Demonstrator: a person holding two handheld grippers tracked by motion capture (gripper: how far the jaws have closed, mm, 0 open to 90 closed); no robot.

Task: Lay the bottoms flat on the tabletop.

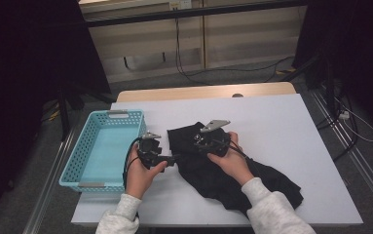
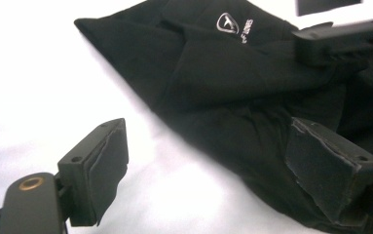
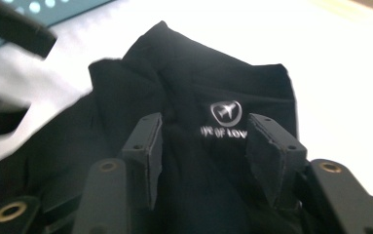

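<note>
We see the black garment (image 1: pixel 223 168) lying crumpled on the white table (image 1: pixel 291 146), spread from the middle of the table toward the near right edge. A small white printed emblem with lettering under it (image 3: pixel 226 111) sits on an upper fold of the cloth, and the same emblem shows in the left gripper view near the top of the pile. The cloth is folded over itself in several loose layers, with one flap reaching toward the far side.

Our right gripper (image 3: pixel 203 156) hovers over the garment's upper part, its jaws partly apart and straddling the emblem; cloth lies beneath and between them, yet the pads (image 3: pixel 150 151) do not pinch it. In the high view this gripper (image 1: pixel 212 139) sits above the garment's left upper portion, held in our right hand (image 1: pixel 230 161).

Our left gripper (image 2: pixel 218 170) stands with its jaws wide apart at the garment's left edge, one pad (image 2: pixel 103 165) over bare table, the other over the black cloth, gripping nothing. From above we find it (image 1: pixel 151 148) just beside the garment, between the cloth and the turquoise basket (image 1: pixel 84 156), which rests at the table's left edge.
</note>
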